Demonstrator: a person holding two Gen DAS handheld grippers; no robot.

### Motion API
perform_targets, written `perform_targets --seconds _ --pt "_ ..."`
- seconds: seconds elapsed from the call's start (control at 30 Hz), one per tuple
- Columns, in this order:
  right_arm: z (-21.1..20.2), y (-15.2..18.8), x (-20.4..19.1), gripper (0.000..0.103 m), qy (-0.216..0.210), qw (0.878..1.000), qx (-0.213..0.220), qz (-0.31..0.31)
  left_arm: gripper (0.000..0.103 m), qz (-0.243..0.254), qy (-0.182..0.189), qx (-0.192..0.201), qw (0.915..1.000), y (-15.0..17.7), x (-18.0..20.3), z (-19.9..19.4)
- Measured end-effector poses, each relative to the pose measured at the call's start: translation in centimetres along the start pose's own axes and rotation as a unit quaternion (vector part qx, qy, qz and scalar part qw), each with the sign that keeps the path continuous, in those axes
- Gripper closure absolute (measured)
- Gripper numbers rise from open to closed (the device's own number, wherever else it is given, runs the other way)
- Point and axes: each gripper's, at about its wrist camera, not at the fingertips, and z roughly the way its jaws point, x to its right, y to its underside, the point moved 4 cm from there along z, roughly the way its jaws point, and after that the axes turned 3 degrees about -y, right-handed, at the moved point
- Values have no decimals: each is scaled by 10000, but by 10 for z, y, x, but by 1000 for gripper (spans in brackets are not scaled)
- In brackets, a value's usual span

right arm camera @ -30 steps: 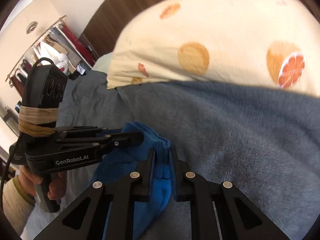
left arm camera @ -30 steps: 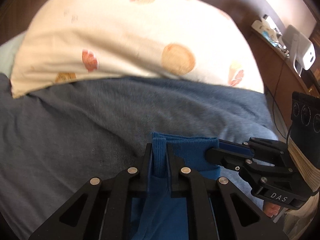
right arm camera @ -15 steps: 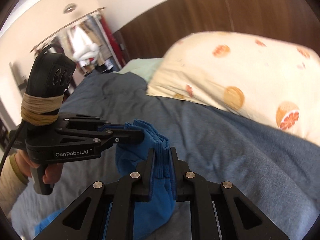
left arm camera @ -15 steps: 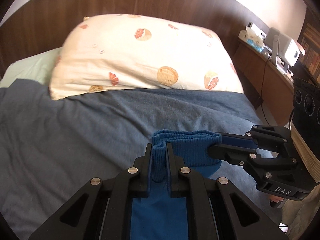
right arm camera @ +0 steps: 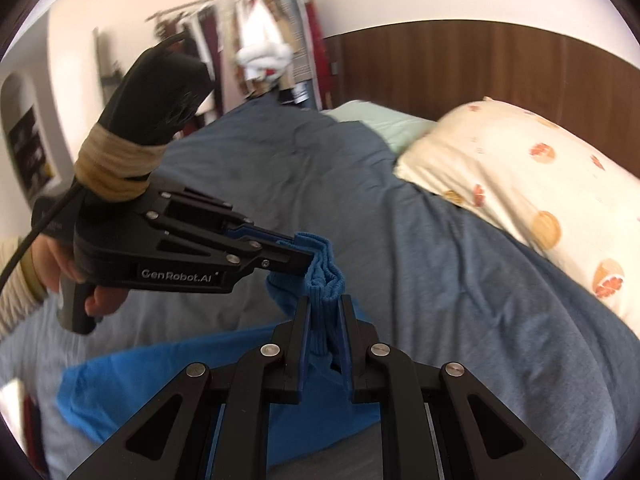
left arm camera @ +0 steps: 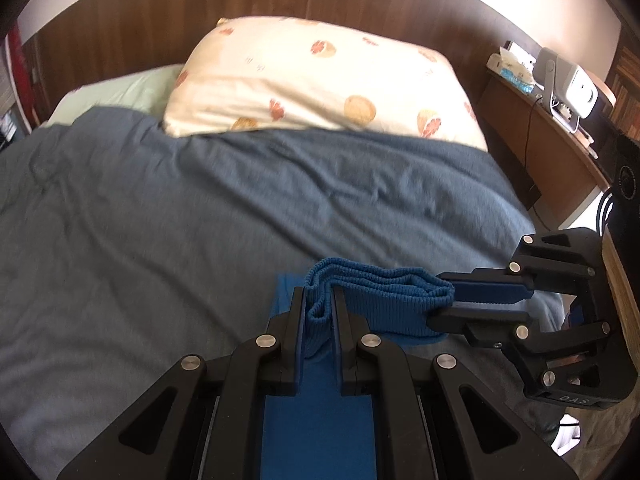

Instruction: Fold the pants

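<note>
Gripping the blue pants' ribbed waistband (left arm camera: 384, 300) above the grey-blue duvet (left arm camera: 180, 220), I clamp both claws: left gripper (left arm camera: 318, 312) reads "GenRobot.AI", right gripper (right arm camera: 325, 316) "DAS".

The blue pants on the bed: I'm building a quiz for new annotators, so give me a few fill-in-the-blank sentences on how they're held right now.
1. Both grippers clamp the ribbed ____ of the blue pants.
2. The left gripper and right gripper are each ____ on the fabric.
3. The bed's blanket is grey-____.
4. The pillow is printed with ____ slices.

Missing words: waistband; shut; blue; citrus
</note>
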Motion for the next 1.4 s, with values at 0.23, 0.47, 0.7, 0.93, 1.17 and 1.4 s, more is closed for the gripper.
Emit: perform_targets --seconds 0.23,0.47,0.7,0.93,1.17,1.4 --pt "18 29 -39 89 -307 9981 -449 -273 91 -186 30 -328 9993 57 -9 9" --pt "34 62 -69 89 -485 9934 -859 -591 91 -296 -51 -544 9981 97 -15 12" --pt "44 81 -94 91 -665 9877 -1138 -835 92 -303 -229 -679 9970 122 -17 9" --pt "53 100 -109 97 -726 9814 -1382 -1119 92 -310 -471 -891 9944 144 -19 12" --pt "54 110 -109 81 -652 9797 -1615 -997 88 -1016 -512 -980 9887 164 -35 4" --pt "44 107 -103 59 -391 9910 -1246 -288 82 -1586 69 -590 9856 151 -36 -1"
